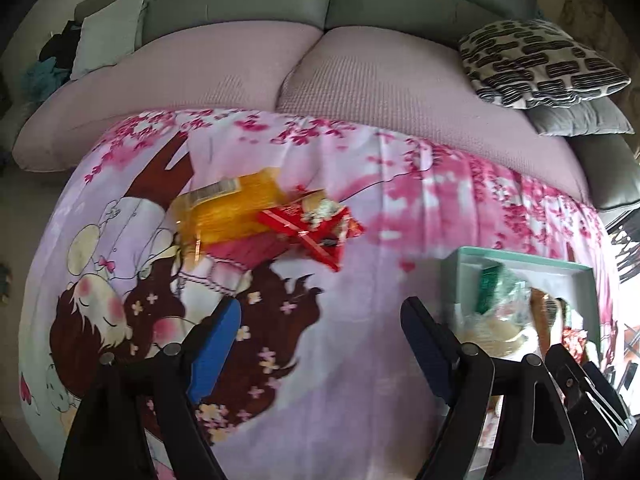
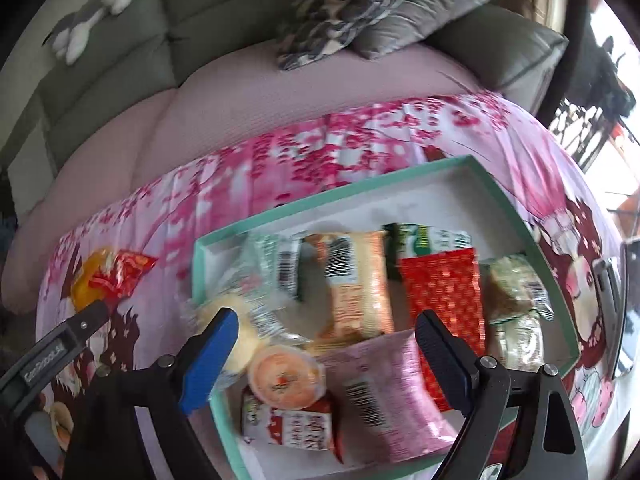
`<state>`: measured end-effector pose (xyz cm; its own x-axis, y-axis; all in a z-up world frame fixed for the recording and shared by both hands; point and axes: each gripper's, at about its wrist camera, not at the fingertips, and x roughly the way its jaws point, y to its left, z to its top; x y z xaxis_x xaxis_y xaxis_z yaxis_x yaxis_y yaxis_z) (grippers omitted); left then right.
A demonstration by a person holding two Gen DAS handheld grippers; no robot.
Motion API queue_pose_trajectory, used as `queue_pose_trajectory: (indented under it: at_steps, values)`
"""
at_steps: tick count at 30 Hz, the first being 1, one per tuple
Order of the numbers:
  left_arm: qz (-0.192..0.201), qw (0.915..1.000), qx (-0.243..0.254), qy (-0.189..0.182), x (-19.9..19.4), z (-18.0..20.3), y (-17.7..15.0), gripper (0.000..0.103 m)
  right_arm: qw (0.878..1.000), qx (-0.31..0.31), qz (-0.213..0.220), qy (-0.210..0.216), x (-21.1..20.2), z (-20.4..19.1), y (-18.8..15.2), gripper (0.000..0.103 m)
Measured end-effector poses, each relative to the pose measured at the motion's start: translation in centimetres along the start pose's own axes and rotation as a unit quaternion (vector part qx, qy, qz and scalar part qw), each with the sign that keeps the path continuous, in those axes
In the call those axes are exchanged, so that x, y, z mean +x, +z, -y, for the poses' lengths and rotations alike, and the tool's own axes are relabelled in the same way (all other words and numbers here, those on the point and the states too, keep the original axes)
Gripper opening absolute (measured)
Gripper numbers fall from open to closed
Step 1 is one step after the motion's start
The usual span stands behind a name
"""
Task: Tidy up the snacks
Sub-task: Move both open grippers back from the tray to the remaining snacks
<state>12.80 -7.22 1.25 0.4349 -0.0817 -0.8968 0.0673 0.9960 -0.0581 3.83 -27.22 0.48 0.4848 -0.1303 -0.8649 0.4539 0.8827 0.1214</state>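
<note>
Mostly sorted: crinkly wrapped snacks (image 2: pixel 360 288) lie in the teal-rimmed box (image 2: pixel 520 216); an orange pack (image 1: pixel 224 208) and red pack (image 1: pixel 316 232) lie outside on the pink cloth (image 1: pixel 360 360). Left gripper (image 1: pixel 320 344) and right gripper (image 2: pixel 324 356) both gape wide, nothing held.

Your left hand-held gripper (image 1: pixel 320 344) hangs over bare cloth (image 1: pixel 360 280); clear run ahead to the orange pack (image 1: pixel 224 208) and red packs (image 1: pixel 316 232). Box (image 2: pixel 520 216) near full: packets crowd its near half, far strip free. Under the right hand-held gripper (image 2: pixel 324 344), a cup (image 2: pixel 286 378) and pink pack (image 2: pixel 380 392).
</note>
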Motion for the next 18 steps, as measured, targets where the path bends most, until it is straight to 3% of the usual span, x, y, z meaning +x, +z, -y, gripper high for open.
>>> queue_pose_trajectory:
  at_steps: [4,6,18]
  values:
    - [-0.006,0.9999,-0.01,0.003,0.5,-1.4,0.0,0.084,1.0,-0.021,0.0,0.011,0.0,-1.8,-0.4,0.092]
    - [-0.005,0.9998,-0.019,0.005,0.6,-2.1,0.1,0.094,0.999,-0.032,0.0,0.015,0.0,-2.8,-0.5,0.092]
    - [-0.007,0.9963,-0.084,0.02,0.8,-7.6,1.3,0.095,0.995,-0.083,-0.001,0.049,0.3,-8.0,-0.8,0.093]
